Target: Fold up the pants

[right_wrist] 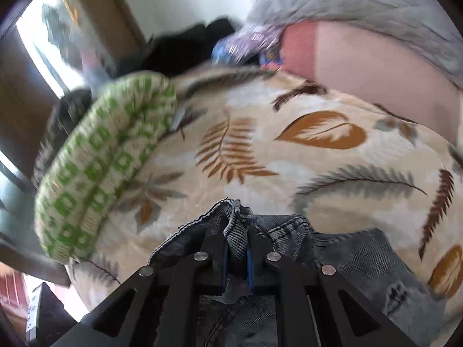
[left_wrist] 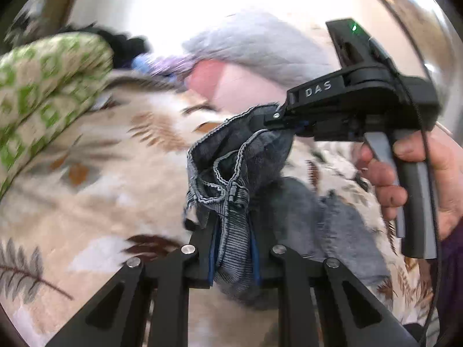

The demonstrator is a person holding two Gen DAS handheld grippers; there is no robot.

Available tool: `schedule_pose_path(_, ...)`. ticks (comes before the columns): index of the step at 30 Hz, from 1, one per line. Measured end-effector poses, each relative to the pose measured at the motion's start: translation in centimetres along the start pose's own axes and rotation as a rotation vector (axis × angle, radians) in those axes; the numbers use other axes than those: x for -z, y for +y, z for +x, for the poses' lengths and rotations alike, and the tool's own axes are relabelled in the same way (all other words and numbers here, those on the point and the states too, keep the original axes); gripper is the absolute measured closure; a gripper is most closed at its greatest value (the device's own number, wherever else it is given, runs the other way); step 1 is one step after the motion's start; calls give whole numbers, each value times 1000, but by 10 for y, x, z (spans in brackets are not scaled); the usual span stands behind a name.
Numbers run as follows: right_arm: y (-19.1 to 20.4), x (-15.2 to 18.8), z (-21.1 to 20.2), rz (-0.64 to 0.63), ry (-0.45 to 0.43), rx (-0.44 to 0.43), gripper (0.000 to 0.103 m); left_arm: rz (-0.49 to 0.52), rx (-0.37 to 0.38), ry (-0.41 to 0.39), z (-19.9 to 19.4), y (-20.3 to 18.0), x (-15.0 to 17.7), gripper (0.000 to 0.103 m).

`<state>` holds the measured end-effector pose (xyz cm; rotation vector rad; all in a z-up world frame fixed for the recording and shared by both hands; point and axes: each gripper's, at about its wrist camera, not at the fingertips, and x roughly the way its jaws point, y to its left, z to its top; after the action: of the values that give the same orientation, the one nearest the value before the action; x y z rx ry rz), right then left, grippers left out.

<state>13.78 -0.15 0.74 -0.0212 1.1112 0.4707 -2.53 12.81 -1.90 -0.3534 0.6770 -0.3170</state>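
The pants (left_wrist: 249, 167) are grey-blue denim, held up over a bed. My left gripper (left_wrist: 233, 225) is shut on a bunched fold of the denim with a seam and frayed hem. My right gripper (left_wrist: 277, 118) shows in the left wrist view at the upper right, a hand on its handle, shut on another edge of the same pants. In the right wrist view my right gripper (right_wrist: 237, 231) pinches the denim (right_wrist: 347, 260), which trails down to the right over the bedspread.
A cream bedspread with a leaf print (right_wrist: 289, 159) lies below. A green-and-white patterned cushion (right_wrist: 101, 167) sits at the left. A grey blanket (left_wrist: 260, 49) and pink bedding (right_wrist: 361, 63) lie at the back, with dark clothes (right_wrist: 188, 49) beside them.
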Motion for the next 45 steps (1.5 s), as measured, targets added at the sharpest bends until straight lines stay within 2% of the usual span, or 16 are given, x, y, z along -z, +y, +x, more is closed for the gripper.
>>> schedule_pose_path(4, -32, 20, -43, 69, -115, -42, 94, 128, 121, -21, -5, -42, 4, 87)
schedule_pose_path(7, -61, 36, -71, 123, -176, -80, 94, 163, 188, -18, -7, -71, 7, 87)
schedule_pose_path(10, -91, 50, -93, 171, -214, -105, 94, 187, 217, -11, -1, -93, 8, 88)
schedule_pose_path(13, -124, 63, -113, 226, -249, -120, 94, 193, 268, 32, 13, -119, 9, 88)
schedule_pose_path(22, -222, 112, -148, 416, -376, -191, 94, 308, 347, 125, 51, -210, 14, 90)
schedule_pose_path(25, -248, 124, -156, 459, -419, -228, 94, 336, 360, 141, 57, -236, 16, 90)
schedule_pose_path(32, -306, 152, -167, 560, -442, -272, 93, 374, 380, 192, 82, -290, 37, 90)
schedule_pose_path(34, -318, 161, -167, 573, -434, -266, 94, 415, 356, 207, 91, -302, 46, 90)
schedule_pose_path(39, -346, 182, -146, 641, -365, -287, 93, 428, 296, 262, 113, -310, 66, 90)
schedule_pose_path(45, -357, 190, -135, 656, -331, -289, 93, 450, 231, 284, 122, -317, 79, 90)
